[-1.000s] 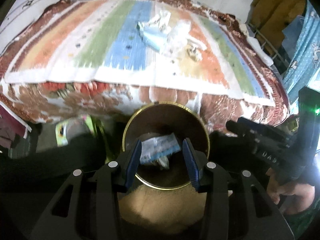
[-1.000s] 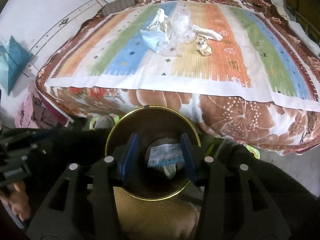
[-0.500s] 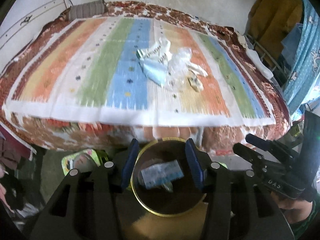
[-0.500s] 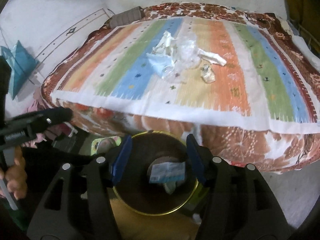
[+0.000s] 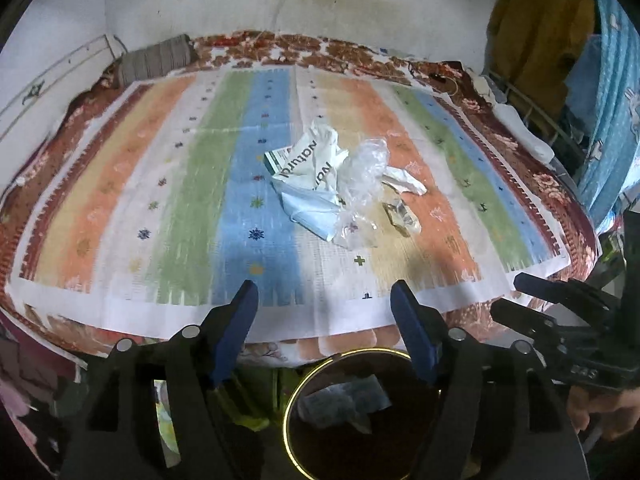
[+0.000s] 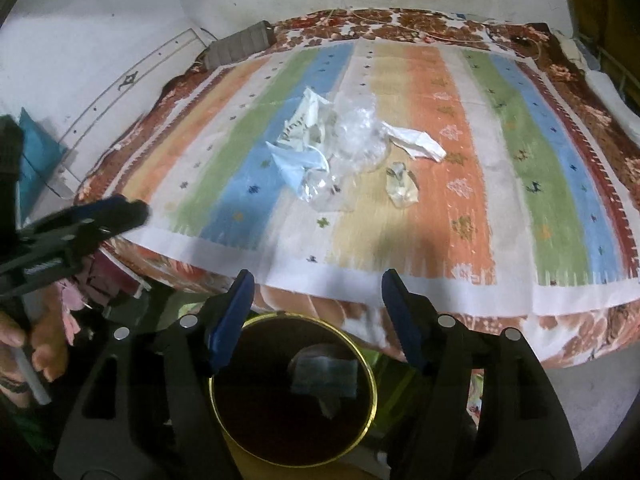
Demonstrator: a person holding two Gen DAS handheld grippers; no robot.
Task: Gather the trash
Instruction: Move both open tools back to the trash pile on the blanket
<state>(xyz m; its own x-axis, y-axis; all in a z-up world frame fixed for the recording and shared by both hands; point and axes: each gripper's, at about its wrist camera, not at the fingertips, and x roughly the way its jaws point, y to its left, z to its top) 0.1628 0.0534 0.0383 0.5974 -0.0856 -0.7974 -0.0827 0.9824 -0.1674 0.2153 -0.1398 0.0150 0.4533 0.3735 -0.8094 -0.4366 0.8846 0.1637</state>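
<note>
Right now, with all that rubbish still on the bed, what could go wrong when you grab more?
The trash lies bunched together: the printed wrapper, the pale blue wrapper and the clear plastic overlap, so one pinch may drag its neighbours along. The clear plastic looks flimsy and could slip from the fingers. The bin sits below the bed's edge, so a carried piece might drop beside it.

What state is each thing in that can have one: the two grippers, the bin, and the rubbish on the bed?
Left gripper: jaws open, just been opening, empty.
Right gripper: jaws open, just been opening, empty.
Bin: upright, open-topped, wrapper inside.
Printed paper bag: crumpled, on bed.
Clear plastic: scrunched, beside it.
White paper: crumpled, on bed.
</note>
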